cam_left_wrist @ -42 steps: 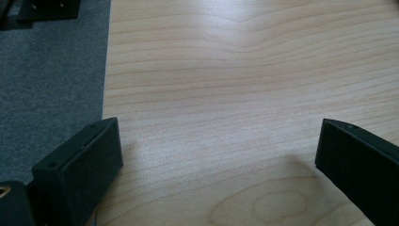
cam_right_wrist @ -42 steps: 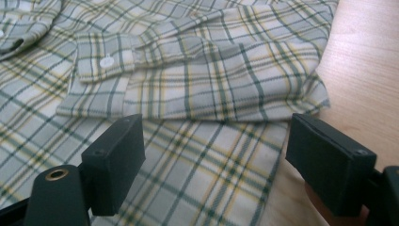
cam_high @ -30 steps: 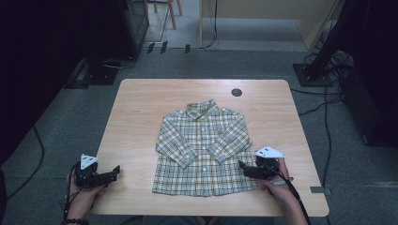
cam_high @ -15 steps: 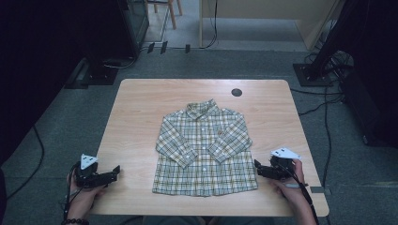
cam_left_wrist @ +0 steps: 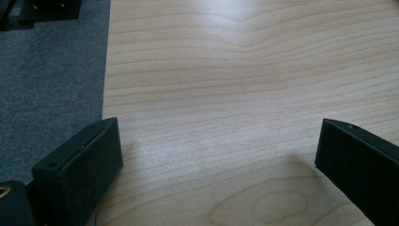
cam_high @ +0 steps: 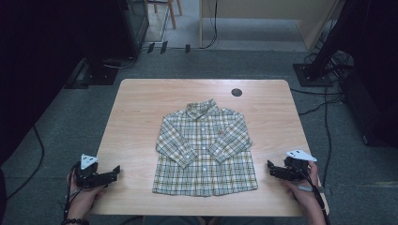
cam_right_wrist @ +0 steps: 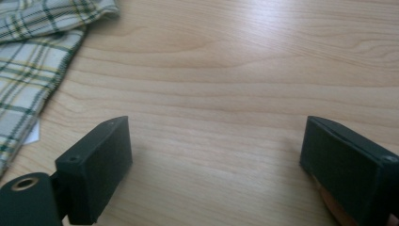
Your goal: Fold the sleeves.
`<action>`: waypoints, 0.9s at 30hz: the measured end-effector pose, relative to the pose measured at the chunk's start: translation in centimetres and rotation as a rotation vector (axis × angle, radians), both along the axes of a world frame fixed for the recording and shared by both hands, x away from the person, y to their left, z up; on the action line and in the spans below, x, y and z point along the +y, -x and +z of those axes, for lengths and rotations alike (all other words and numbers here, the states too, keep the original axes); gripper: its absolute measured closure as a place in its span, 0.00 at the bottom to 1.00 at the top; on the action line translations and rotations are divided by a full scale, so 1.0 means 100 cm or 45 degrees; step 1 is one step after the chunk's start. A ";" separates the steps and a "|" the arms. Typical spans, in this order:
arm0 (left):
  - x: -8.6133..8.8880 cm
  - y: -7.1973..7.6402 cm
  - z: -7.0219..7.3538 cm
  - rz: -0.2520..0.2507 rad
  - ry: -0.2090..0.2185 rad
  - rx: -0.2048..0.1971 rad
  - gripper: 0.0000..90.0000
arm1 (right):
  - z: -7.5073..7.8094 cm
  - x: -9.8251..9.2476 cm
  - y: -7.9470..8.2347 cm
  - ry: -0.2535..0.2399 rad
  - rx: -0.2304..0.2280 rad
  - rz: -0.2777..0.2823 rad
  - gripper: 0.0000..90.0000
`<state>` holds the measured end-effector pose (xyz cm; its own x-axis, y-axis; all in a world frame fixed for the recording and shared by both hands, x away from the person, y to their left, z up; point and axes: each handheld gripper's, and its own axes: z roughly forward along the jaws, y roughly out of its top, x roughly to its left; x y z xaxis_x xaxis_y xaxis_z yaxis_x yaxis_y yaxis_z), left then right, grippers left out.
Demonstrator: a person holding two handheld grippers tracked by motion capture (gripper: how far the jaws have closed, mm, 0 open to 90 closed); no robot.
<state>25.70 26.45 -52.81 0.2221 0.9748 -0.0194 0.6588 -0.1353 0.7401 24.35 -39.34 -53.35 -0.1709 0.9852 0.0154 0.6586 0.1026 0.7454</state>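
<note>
No legible text, brand, number or sign appears in any view. The shirt (cam_high: 205,149) carries a small chest emblem, too small to read. A white tag at its hem shows no lettering.

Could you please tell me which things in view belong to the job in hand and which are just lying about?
Job in hand:
- shirt, plaid, spread flat mid-table with sleeves folded in
- left gripper, open, over bare wood
- right gripper, open, beside the shirt's hem, nothing between its fingers

Lying about:
- table
- round black grommet
- stool
- floor cables
</note>
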 end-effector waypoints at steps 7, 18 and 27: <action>0.000 0.000 0.000 -0.001 -0.005 0.001 0.02 | -0.001 -0.013 0.004 0.003 0.019 -0.022 0.03; 0.000 0.000 0.000 -0.001 -0.005 0.001 0.02 | -0.001 -0.035 0.018 0.007 0.030 -0.060 0.00; 0.000 0.000 0.000 0.000 -0.006 0.001 0.02 | -0.002 -0.044 0.032 0.006 0.029 -0.098 0.00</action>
<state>25.70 26.41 -52.82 0.2223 0.9749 -0.0149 0.6592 -0.1390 0.7390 21.17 -43.70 -53.54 -0.0942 0.9955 0.0140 0.6816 0.0542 0.7297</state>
